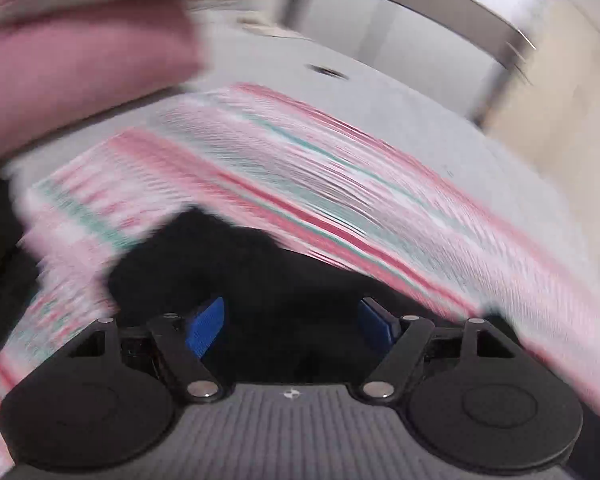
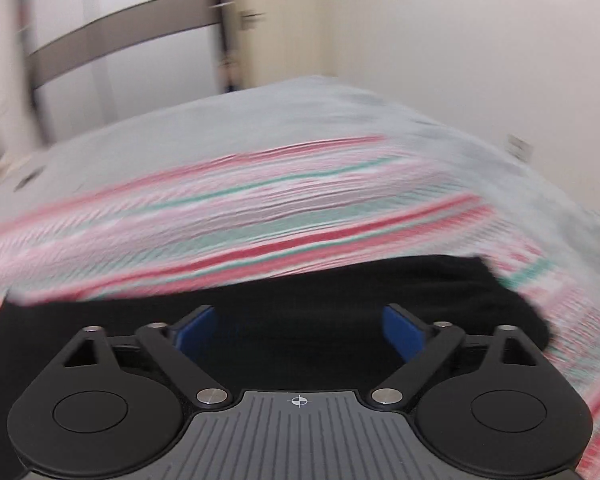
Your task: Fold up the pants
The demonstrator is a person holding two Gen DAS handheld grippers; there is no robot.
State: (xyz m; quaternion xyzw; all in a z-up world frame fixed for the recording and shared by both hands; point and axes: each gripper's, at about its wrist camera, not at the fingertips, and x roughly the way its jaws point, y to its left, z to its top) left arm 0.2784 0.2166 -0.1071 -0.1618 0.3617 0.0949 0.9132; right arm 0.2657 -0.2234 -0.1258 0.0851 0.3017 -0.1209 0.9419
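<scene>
Left wrist: left gripper (image 1: 291, 322) released above black pants (image 1: 260, 280); right gripper (image 2: 298, 332) released, pants edge on striped cover (image 2: 260, 208).

Black pants (image 2: 292, 292) on the bed's striped blanket (image 2: 260, 216).
They lie below me; pale grey bed (image 2: 228, 128) beyond.

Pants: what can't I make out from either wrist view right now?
- Pants: fold state unclear; the grippers cover the near edge in both views.
- Striped cloth: pattern lost to motion blur.
- Pink cloth, left view: blurred, cut off by the frame edge.
- Fingers: nothing visibly between them.
</scene>
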